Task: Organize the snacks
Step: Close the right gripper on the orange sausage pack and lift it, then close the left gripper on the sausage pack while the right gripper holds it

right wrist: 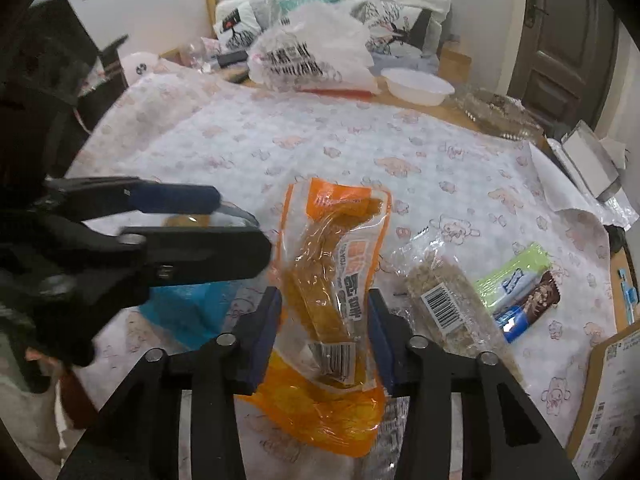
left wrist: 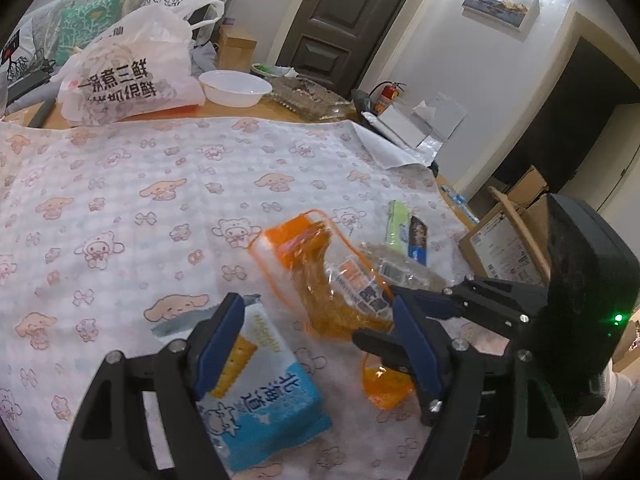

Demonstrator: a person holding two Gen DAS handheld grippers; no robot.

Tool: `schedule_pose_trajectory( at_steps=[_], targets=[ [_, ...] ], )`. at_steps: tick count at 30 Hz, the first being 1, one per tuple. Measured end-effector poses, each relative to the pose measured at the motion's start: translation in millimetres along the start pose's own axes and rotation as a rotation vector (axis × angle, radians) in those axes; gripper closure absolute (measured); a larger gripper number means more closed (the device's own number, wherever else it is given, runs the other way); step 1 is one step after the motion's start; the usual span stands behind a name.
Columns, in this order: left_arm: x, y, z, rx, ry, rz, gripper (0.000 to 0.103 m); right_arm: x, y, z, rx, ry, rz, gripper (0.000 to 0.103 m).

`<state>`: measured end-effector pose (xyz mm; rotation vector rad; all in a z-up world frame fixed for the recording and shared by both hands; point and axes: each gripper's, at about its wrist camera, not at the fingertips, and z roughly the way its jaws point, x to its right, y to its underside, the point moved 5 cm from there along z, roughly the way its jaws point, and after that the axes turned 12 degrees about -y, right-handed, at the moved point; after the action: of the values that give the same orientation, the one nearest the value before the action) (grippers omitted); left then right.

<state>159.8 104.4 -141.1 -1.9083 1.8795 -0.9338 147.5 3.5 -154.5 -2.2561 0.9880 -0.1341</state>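
Observation:
An orange snack pack (right wrist: 332, 264) with a clear window stands tilted between the blue pads of my right gripper (right wrist: 324, 320), which is shut on its lower half. In the left wrist view the same pack (left wrist: 316, 264) hangs just over the patterned tablecloth (left wrist: 160, 184), with the right gripper (left wrist: 378, 314) reaching in from the right. My left gripper (left wrist: 320, 340) is open above a blue-and-white biscuit pack (left wrist: 264, 396) lying on the cloth. In the right wrist view, the left gripper (right wrist: 240, 224) stands just left of the orange pack.
A clear grain-bar pack (right wrist: 440, 300), a green pack (right wrist: 516, 276) and a dark brown pack (right wrist: 536, 296) lie to the right. At the back are a printed white plastic bag (left wrist: 128, 76), a white bowl (left wrist: 236, 88) and a clear tray (left wrist: 308, 96). Cardboard boxes (left wrist: 508, 248) stand beyond the table's right edge.

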Motion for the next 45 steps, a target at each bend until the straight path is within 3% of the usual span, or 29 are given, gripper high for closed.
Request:
schedule_pose_trajectory(
  at_steps=[5, 12, 18, 24, 28, 29, 32, 37, 41, 45],
  targets=[
    [14, -4, -12, 0.021, 0.022, 0.002, 0.029, -9, 1, -22, 0.036, -0.009, -0.024, 0.069],
    [28, 6, -15, 0.004, 0.012, 0.019, 0.029, 0, 24, -29, 0.007, -0.057, 0.022, 0.069],
    [41, 7, -15, -0.005, 0.049, 0.012, 0.029, 5, 23, -57, 0.085, -0.076, 0.038, 0.069],
    [53, -1, -15, -0.001, 0.119, -0.027, 0.03, 1, 17, -85, 0.178, -0.165, 0.038, 0.069],
    [55, -4, -8, -0.012, 0.157, -0.058, 0.054, -5, 17, -90, 0.195, -0.207, 0.015, 0.068],
    [54, -4, -7, -0.012, 0.149, -0.062, 0.064, -6, 18, -88, 0.191, -0.206, 0.013, 0.067],
    [49, -4, -1, -0.016, 0.114, -0.067, 0.077, -1, 22, -82, 0.177, -0.195, 0.03, 0.066],
    [48, 1, 10, -0.038, 0.073, -0.037, 0.088, 6, 32, -54, 0.09, -0.188, 0.054, 0.061],
    [52, 11, 25, -0.073, 0.019, 0.009, 0.087, 12, 44, -26, 0.029, -0.204, 0.091, 0.061],
    [45, 14, 32, -0.092, 0.014, -0.008, 0.087, 14, 47, -20, 0.022, -0.19, 0.096, 0.045]
  ],
)
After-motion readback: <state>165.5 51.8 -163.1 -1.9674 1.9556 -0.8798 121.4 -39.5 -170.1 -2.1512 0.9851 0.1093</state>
